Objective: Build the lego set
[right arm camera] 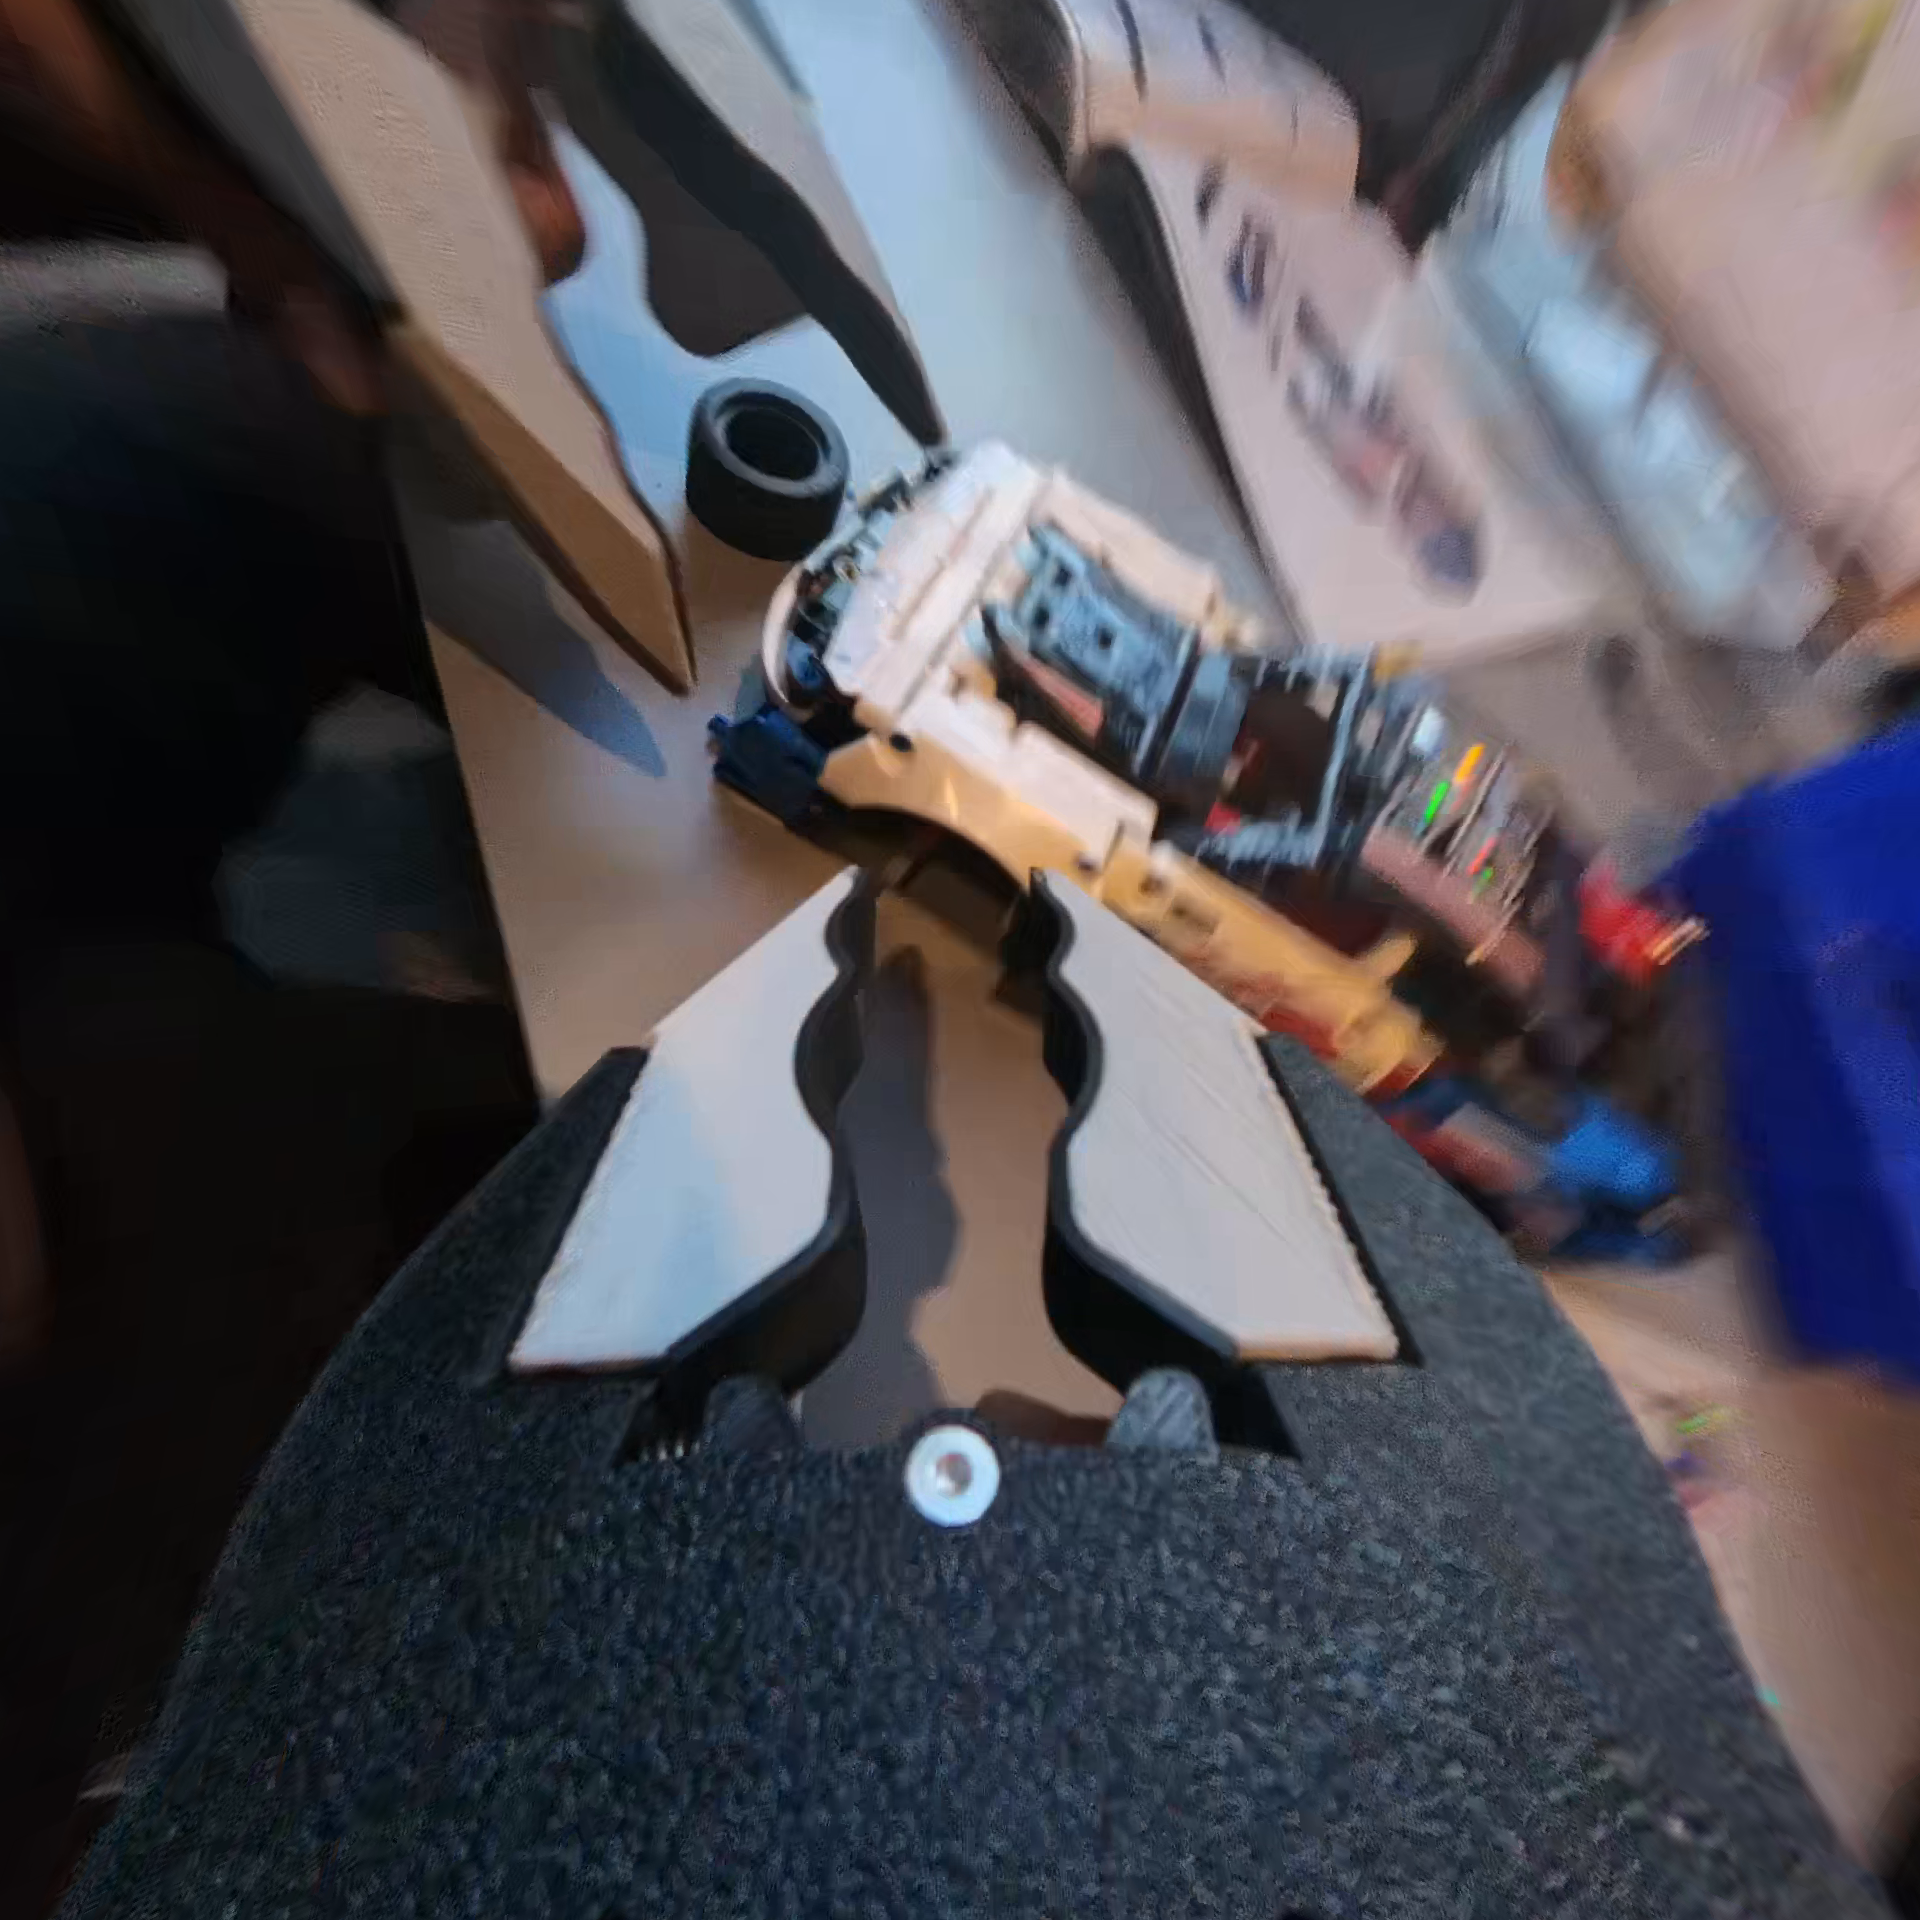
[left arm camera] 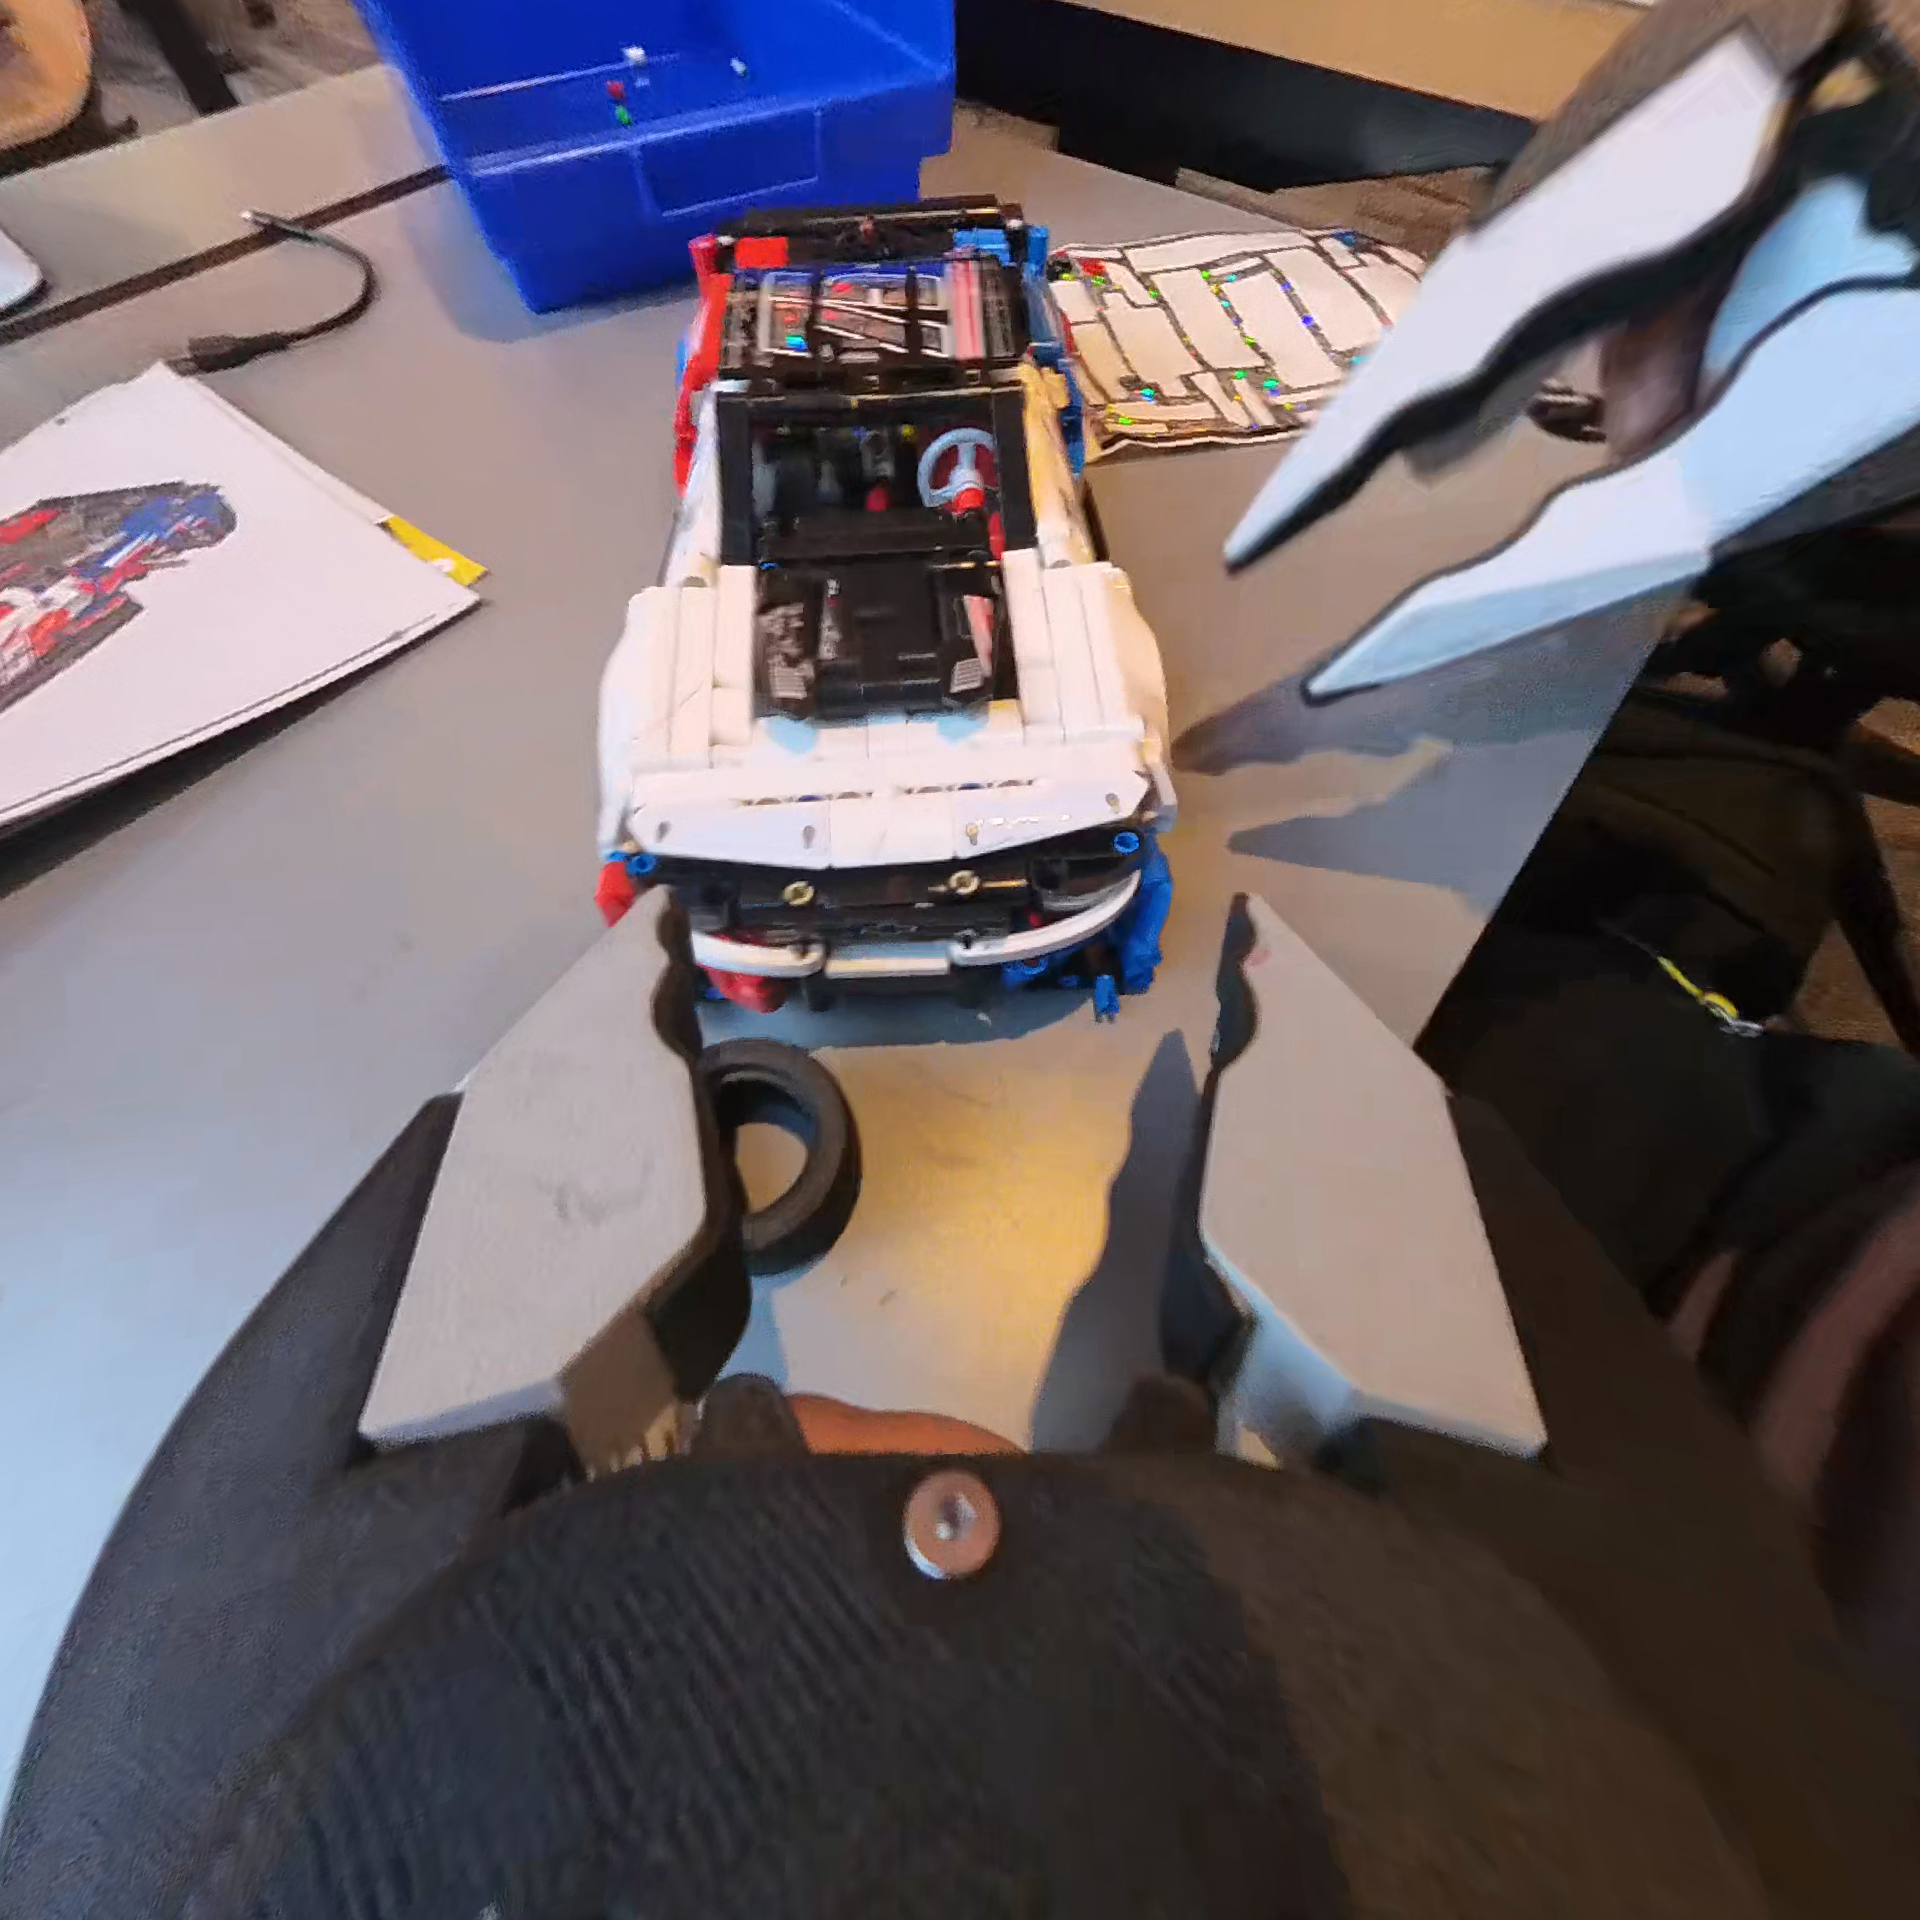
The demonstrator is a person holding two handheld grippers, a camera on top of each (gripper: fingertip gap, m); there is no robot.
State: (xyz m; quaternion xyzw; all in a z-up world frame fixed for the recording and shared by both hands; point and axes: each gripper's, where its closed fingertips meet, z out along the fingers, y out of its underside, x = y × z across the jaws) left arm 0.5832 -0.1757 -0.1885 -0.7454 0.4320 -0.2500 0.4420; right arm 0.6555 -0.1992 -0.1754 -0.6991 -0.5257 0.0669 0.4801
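A white, red and blue lego car (left arm camera: 883, 644) stands on the grey table (left arm camera: 312, 987), its front end facing my left gripper. A loose black tyre (left arm camera: 790, 1153) lies on its side just in front of the car, against the inner side of my left finger. My left gripper (left arm camera: 951, 914) is open and empty, its tips level with the car's bumper. My right gripper (left arm camera: 1273, 623) hovers to the car's right, open and empty. In the blurred right wrist view, the right gripper (right arm camera: 948, 883) is close to the car's (right arm camera: 1039, 707) side, and the tyre (right arm camera: 764, 468) lies between the left gripper's fingers.
A blue bin (left arm camera: 675, 125) holding a few small parts stands behind the car. An instruction booklet (left arm camera: 187, 582) lies at left, a sticker sheet (left arm camera: 1226, 332) at back right, and a black cable (left arm camera: 301, 301) at back left. The table's edge runs down the right side.
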